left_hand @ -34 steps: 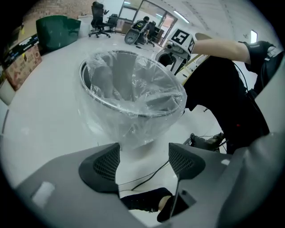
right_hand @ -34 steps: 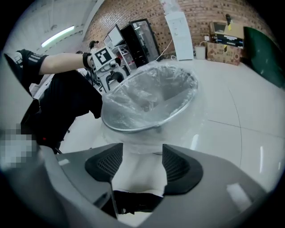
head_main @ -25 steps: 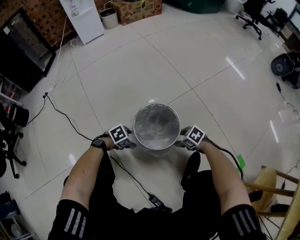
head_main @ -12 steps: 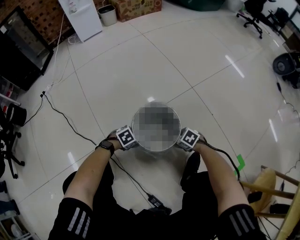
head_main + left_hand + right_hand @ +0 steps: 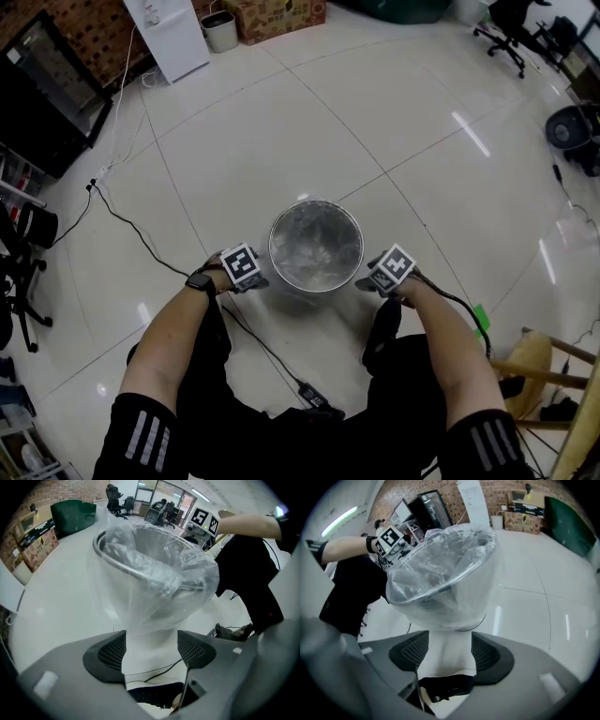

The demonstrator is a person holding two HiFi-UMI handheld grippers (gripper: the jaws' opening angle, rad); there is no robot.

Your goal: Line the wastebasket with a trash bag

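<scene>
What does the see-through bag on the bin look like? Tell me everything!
The trash bag is thin, clear, crinkly plastic. It lines the inside of the round, shiny wastebasket, which stands upright on the white floor. The bag's top is folded over the rim and hangs down the outside like a loose skirt. Its lower edge hangs just in front of the left gripper and the right gripper, one on each side. Both are open, and neither pinches it.

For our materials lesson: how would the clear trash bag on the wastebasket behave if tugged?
The trash bag looks thin and crumpled, so probably floppy and light. Its glossy film may slip. Draped loosely over the wastebasket rim, it could pull off.
</scene>
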